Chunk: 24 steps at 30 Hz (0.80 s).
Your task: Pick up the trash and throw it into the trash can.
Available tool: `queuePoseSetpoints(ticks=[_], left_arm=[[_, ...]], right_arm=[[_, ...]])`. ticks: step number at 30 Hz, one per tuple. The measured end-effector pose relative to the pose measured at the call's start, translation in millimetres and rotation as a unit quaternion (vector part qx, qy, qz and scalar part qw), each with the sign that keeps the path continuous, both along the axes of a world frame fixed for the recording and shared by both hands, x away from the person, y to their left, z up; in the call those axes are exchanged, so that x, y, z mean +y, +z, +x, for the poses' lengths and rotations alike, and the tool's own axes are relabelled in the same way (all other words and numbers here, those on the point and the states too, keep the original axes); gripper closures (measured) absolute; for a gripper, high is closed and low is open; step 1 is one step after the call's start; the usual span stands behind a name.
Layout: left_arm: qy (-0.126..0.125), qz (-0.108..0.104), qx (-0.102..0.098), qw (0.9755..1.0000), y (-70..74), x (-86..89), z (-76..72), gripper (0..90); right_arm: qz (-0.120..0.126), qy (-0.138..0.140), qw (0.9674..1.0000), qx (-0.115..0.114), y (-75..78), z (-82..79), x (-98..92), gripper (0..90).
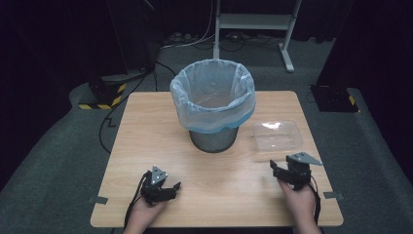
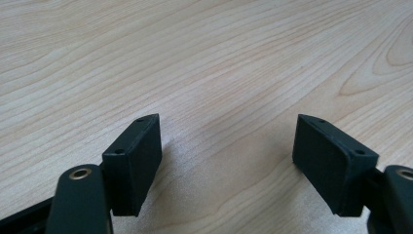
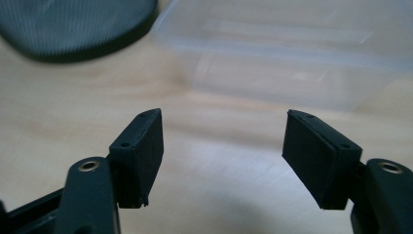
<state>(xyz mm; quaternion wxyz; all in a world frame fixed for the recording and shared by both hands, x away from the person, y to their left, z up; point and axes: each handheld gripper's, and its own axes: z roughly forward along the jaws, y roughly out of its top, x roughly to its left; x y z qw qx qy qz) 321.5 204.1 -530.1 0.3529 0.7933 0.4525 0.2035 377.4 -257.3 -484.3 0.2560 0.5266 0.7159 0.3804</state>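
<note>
Here the right tongs (image 1: 281,169) are standing with jaws apart and nothing between them, hovering low over the table (image 1: 146,122) at its near right, and they are pointing at the clear plastic container (image 1: 277,135) lying just beyond them; in the right gripper view that container (image 3: 287,63) is sitting just ahead of the jaws, untouched. The left tongs (image 1: 170,187) are also gaping, resting at the near left over bare wood. The approach seems to be the step in hand; next, the right tongs would need to be easing forward and closing on the container's near wall. The bin (image 1: 213,105), lined with a pale blue bag, is standing mid-table just left of the container, near enough to crowd the reach.
</note>
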Motion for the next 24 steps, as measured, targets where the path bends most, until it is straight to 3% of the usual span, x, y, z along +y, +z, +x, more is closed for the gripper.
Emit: queuePoseSetpoints(ticks=[2,3,9,16,18,19,24], left_arm=[[-0.001,0.001,0.001,1.0,0.2,0.2,0.1,26.3],[-0.002,0.001,0.001,1.0,0.2,0.2,0.1,26.3],[-0.002,0.001,0.001,1.0,0.2,0.2,0.1,26.3],[-0.001,0.001,0.0,1.0,0.0,0.1,0.1,26.3],[-0.001,0.001,0.0,1.0,0.0,0.1,0.1,26.3],[-0.001,0.001,0.0,1.0,0.0,0.1,0.1,26.3],[-0.001,0.001,-0.001,1.0,0.0,0.1,0.2,26.3]], right_arm=[[0.002,-0.008,1.0,-0.004,5.9,6.0,-4.5,32.2],[0.005,-0.025,0.9996,-0.013,16.7,21.6,-14.2,32.6],[-0.009,-0.06,0.9979,-0.022,30.0,63.2,-31.7,33.2],[0.005,-0.103,0.9947,0.004,24.7,100.9,-53.4,32.6],[0.008,-0.105,0.9944,0.006,22.5,103.5,-55.5,32.9],[0.021,-0.11,0.9934,0.024,16.1,108.6,-59.6,32.9],[0.03,-0.101,0.9936,0.042,9.0,111.5,-59.2,34.4]])
